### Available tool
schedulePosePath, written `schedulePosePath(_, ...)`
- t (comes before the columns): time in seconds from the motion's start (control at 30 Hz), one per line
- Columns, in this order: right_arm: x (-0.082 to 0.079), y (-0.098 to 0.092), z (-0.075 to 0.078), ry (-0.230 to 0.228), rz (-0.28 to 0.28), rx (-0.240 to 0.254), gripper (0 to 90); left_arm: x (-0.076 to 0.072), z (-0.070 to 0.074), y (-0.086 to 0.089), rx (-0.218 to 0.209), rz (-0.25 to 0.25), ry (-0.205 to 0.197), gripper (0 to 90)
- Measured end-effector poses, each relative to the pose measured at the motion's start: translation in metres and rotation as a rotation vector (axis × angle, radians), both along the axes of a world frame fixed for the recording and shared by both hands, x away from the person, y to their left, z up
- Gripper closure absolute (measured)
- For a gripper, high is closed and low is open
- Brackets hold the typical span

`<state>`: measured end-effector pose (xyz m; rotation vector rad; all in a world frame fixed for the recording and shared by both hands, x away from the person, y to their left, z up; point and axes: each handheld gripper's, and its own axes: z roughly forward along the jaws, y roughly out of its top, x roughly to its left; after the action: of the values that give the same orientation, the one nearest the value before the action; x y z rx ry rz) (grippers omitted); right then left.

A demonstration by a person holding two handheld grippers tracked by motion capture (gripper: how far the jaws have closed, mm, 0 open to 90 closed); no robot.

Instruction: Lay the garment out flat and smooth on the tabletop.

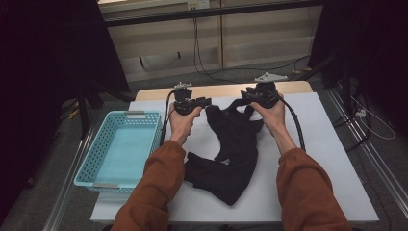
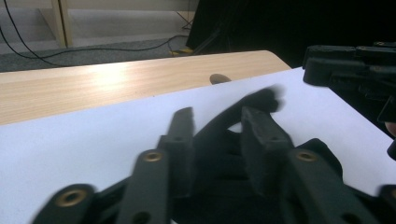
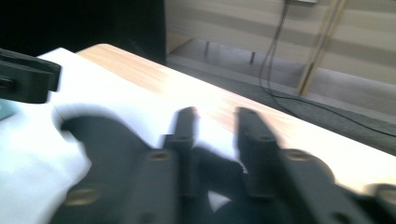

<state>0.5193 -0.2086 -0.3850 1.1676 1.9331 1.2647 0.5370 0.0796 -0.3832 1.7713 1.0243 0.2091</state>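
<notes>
1. Rust-orange sleeves (image 1: 159,192) come in from the bottom edge of the high view, one on each forearm, and reach forward over the table.
2. At the far left, a light blue basket (image 1: 91,166) with latticed walls sits at the table's left edge. Its floor is bare, with nothing lying inside.
3. Just right of the basket, the left hand (image 1: 183,124) holds the left gripper (image 1: 208,101) low over the white sheet (image 1: 327,159) that covers most of the table.
4. In the left gripper view, its jaws stand apart with a clear gap between them. They point at a strap of the black garment (image 2: 261,100), which lies under and ahead of them, and the pads do not press on it.
5. The black garment (image 1: 233,149) lies crumpled in the middle of the sheet, between the two forearms. Its strapped top end points away from the person and its wider end lies near the front edge.
6. To the right, the right hand (image 1: 273,117) holds the right gripper (image 1: 246,94) at the garment's far end, near the strip of bare wood (image 1: 226,90) behind the sheet.
7. In the right gripper view, which is blurred, its jaws are also apart. Dark cloth lies beneath them, and nothing is clamped between the pads.
</notes>
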Motion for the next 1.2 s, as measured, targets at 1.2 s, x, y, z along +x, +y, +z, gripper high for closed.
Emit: schedulePosePath(1.2,-0.171,0.059,-0.041,0.181,0.438,-0.123,63.0,-0.134,-0.03,0.039,0.124,-0.173,-0.033,25.7)
